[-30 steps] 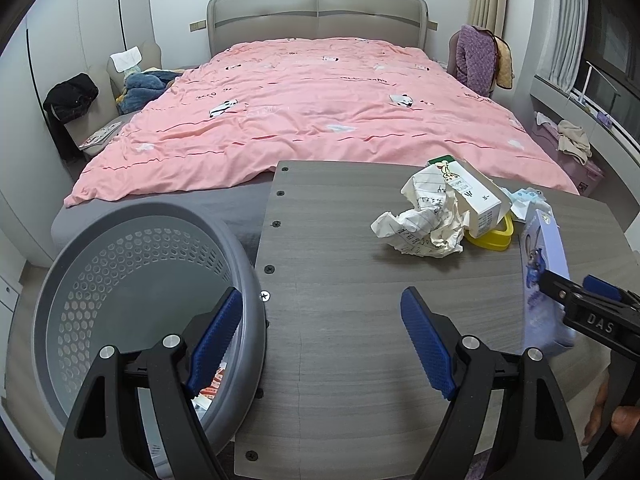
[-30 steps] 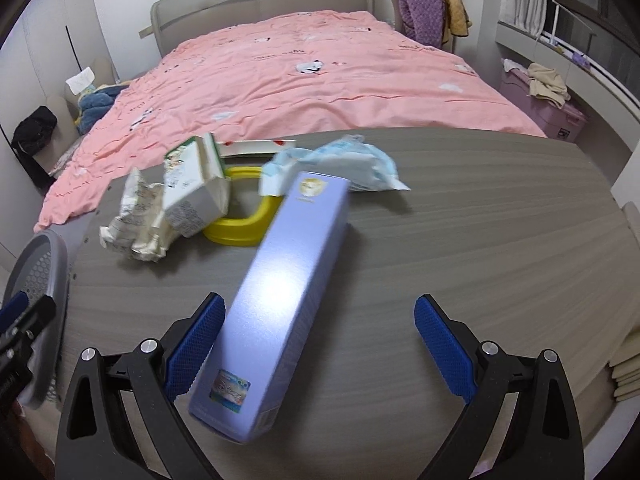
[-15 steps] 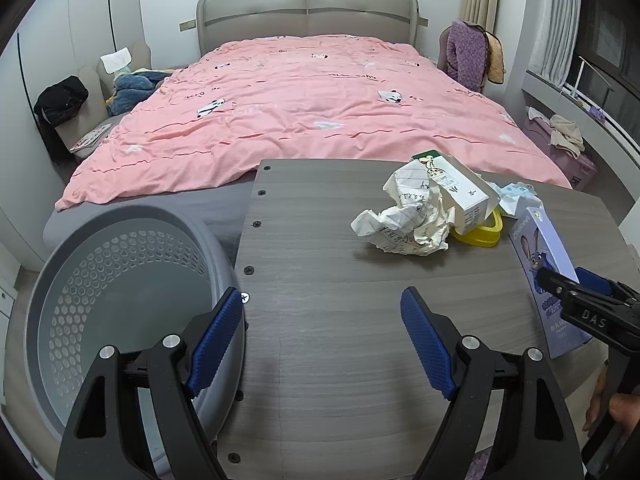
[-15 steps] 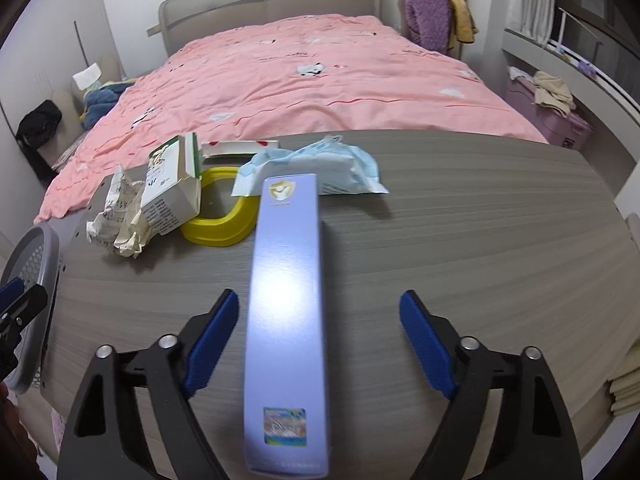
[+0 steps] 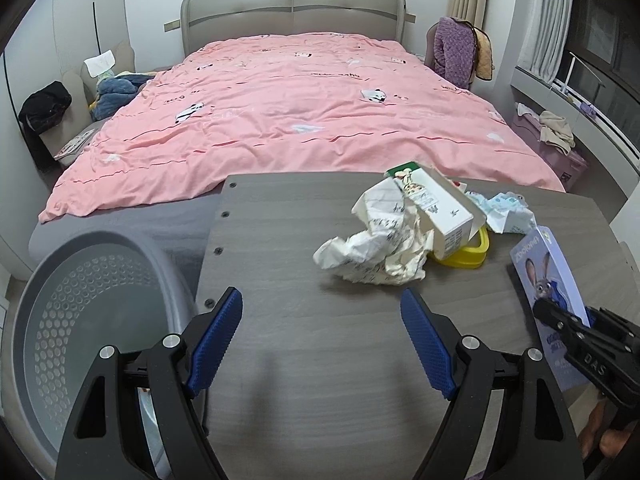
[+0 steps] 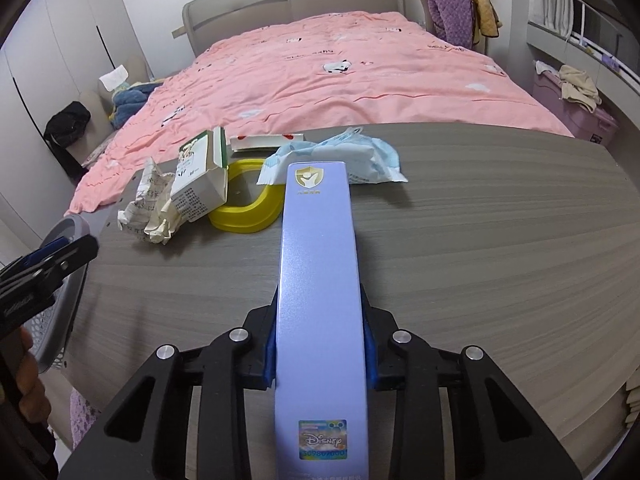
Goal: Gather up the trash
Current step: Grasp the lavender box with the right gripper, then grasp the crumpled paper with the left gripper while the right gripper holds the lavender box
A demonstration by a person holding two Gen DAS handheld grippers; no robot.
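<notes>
Two blue pads (image 6: 272, 350) of the right gripper (image 6: 320, 354) are closing on the long lilac box (image 6: 320, 280), one on each narrow side of it, and they are already touching the card. The box is running straight out ahead of this gripper along its own line, its far end pointing at the blue tissue pack (image 6: 352, 156) and its near end reaching back under the camera. To do this step well, the squeeze should be firm enough to stop the box sliding yet gentle enough not to crush the thin walls, which I judge to be hollow and easily dented. Because the hold is sitting near one end, the far end is likely to droop when the box comes up, so a slow, level lift would suit it.

Ahead and to the left of the held box are lying the yellow lid (image 6: 244, 204), the white carton (image 6: 200, 184) and the crumpled paper (image 6: 148, 208), all close together on the grey table (image 6: 480, 260); the lift should be clearing them rather than sweeping through.

Farther left, the left gripper (image 5: 322, 340) is hovering wide and holding nothing, over bare table. Just to its left, beyond the table edge and lower, is standing the grey basket (image 5: 80, 320), which looks like the place for the box. The crumpled paper is waiting ahead of that gripper and a little to its right.
</notes>
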